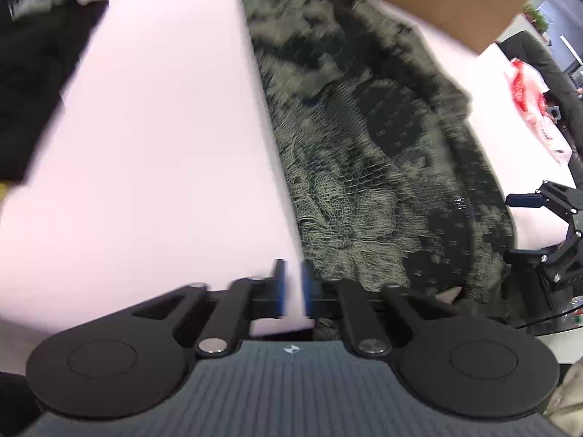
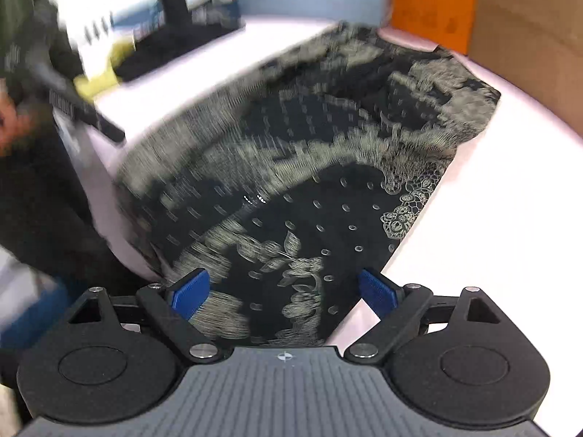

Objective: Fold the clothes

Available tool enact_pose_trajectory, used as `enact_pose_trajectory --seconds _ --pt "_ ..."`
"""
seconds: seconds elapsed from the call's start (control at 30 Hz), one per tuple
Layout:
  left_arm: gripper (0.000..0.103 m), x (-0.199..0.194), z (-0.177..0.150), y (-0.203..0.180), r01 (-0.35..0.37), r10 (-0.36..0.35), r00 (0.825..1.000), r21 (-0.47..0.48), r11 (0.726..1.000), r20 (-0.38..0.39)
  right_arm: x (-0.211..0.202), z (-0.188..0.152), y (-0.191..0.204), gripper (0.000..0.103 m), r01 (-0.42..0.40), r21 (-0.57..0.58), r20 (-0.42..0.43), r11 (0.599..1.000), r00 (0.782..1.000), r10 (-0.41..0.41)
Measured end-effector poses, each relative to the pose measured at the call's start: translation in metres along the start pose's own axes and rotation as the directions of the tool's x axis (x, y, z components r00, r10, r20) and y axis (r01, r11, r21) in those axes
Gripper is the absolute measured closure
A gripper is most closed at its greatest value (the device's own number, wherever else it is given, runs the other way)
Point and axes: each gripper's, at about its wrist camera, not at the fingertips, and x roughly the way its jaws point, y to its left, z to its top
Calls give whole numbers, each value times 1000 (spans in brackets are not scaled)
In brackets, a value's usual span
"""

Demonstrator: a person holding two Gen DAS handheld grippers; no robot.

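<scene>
Left tongs (image 1: 291,287) are hanging narrowly open, empty, beside the blurred lace garment (image 1: 368,167); right tongs (image 2: 284,291) are gaping wide over it, gripping nothing.

It looks like an office or lab workspace rather than a home. A large cardboard box (image 1: 448,3) and an orange box (image 2: 433,3) stand at the far edge of the pale pink surface (image 1: 153,127). Potted greenery (image 1: 535,16) and dark furniture show beyond (all blurred), and stacked printed boxes (image 2: 153,11) crowd the background.
</scene>
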Motion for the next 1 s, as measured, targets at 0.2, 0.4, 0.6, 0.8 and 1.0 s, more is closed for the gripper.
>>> enact_pose_trajectory --seconds 0.2,0.4,0.6,0.8,1.0 --pt "0 5 -75 -36 -9 8 1000 142 990 4 -37 -62 -29 10 -195 293 74 936 981 181" --pt "0 80 -103 16 112 -126 989 -161 980 -79 -14 -104 -31 10 -211 400 95 892 978 188" --pt "0 113 -80 30 324 -326 945 -267 908 38 34 -95 -39 22 -245 502 122 830 970 212" --pt "34 117 -83 28 472 -494 869 -329 818 18 43 -89 -37 68 -331 507 85 795 938 336" --pt "61 92 -93 51 445 -495 869 -419 792 -12 26 -92 -41 97 -339 536 88 773 933 349"
